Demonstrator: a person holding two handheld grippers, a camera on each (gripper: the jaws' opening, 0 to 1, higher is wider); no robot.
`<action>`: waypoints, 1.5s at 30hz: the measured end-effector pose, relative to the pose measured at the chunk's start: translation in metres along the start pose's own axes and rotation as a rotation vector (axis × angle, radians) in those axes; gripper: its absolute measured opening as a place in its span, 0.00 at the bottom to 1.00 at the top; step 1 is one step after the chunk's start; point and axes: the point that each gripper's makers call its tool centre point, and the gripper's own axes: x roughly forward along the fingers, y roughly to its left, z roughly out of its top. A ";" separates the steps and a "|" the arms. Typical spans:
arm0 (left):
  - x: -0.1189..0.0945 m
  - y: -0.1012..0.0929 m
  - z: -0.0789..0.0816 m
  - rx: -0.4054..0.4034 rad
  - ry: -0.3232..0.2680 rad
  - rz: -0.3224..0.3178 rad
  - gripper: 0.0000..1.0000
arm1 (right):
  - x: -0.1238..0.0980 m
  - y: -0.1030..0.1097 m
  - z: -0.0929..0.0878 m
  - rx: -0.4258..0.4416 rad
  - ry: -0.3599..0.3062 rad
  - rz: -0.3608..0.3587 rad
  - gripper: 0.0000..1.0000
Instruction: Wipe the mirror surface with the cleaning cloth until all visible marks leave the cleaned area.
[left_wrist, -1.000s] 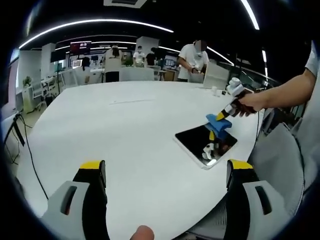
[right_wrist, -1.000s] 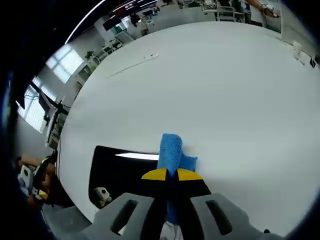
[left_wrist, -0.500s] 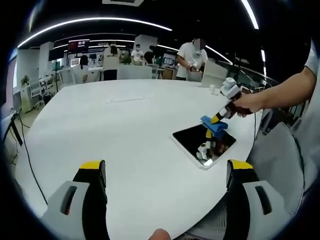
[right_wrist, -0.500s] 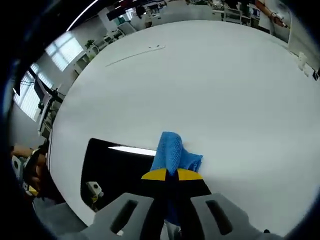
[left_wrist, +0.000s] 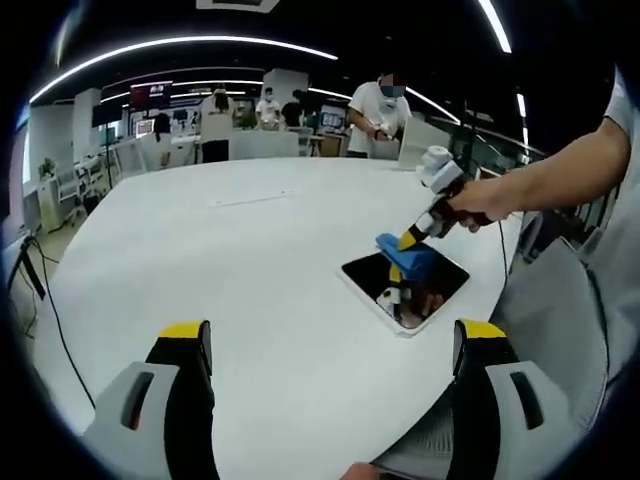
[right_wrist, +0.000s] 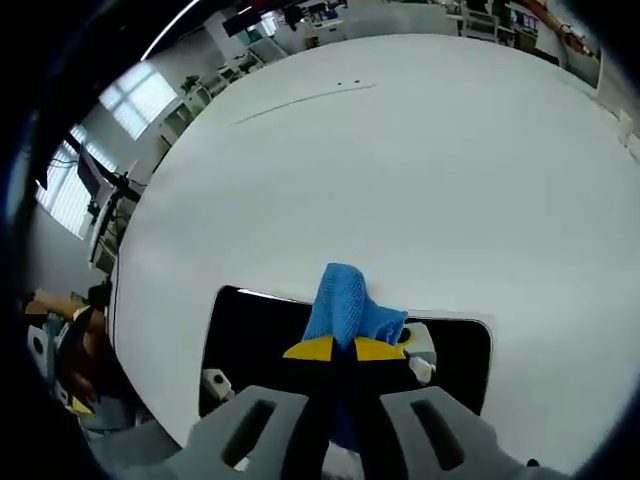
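Observation:
A flat rectangular mirror (left_wrist: 405, 286) (right_wrist: 255, 340) lies on the white table (left_wrist: 250, 260) near its right edge, its glass looking dark. My right gripper (right_wrist: 335, 350) is shut on a blue cleaning cloth (right_wrist: 345, 310), whose bunched end rests on the mirror. In the left gripper view that gripper (left_wrist: 408, 238) comes in from the right in a person's hand, with the blue cloth (left_wrist: 403, 260) pressed on the mirror's far part. My left gripper (left_wrist: 330, 345) is open with nothing between its fingers, hovering over the table's near edge, well to the left of the mirror.
The wide white table (right_wrist: 420, 170) spreads around the mirror. Several people (left_wrist: 378, 115) stand at desks beyond its far side. A thin line mark (left_wrist: 250, 199) runs across the far tabletop. Cables (left_wrist: 45, 290) hang off the left edge.
My right gripper has carried the cloth from the mirror's edge onto the glass, moving leftward across it. The left gripper has stayed where it was.

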 end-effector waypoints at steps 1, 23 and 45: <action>0.000 -0.001 0.000 0.002 0.002 -0.004 0.99 | 0.000 0.006 0.000 -0.003 0.003 0.004 0.00; 0.002 -0.006 -0.016 0.007 0.048 -0.026 0.99 | 0.023 0.069 0.010 -0.076 0.028 0.066 0.00; 0.007 -0.002 -0.015 -0.009 0.043 -0.011 0.99 | 0.033 0.097 0.013 -0.152 0.052 0.072 0.00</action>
